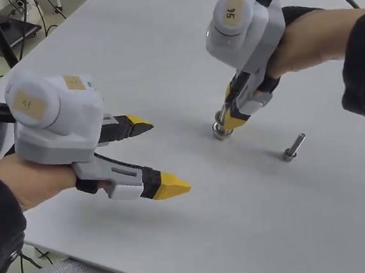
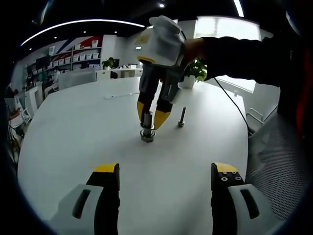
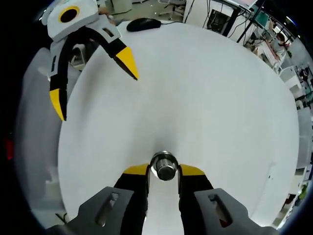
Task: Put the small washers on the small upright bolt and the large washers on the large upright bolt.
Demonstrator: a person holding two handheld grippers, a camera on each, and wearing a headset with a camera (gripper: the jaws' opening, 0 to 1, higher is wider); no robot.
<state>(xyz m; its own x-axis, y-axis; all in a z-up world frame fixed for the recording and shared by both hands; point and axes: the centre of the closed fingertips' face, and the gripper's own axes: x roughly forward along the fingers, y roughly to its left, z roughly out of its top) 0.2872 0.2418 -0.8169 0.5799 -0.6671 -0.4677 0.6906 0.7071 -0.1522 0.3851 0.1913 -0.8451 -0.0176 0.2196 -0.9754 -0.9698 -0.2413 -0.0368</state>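
I read worktop point(image 1: 162, 49) pale grey | left gripper point(image 1: 164, 156) and right gripper point(image 1: 231, 122) white-shelled, black jaws tipped yellow | large bolt point(image 3: 165, 167), small bolt point(image 1: 294, 147) silver.

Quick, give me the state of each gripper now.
Left gripper: open, empty.
Right gripper: jaws either side of the large upright bolt; clamped or not, cannot tell.

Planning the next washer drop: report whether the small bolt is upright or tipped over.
Upright. The small bolt stands on its head on the table, with its shank pointing straight up in the left gripper view.
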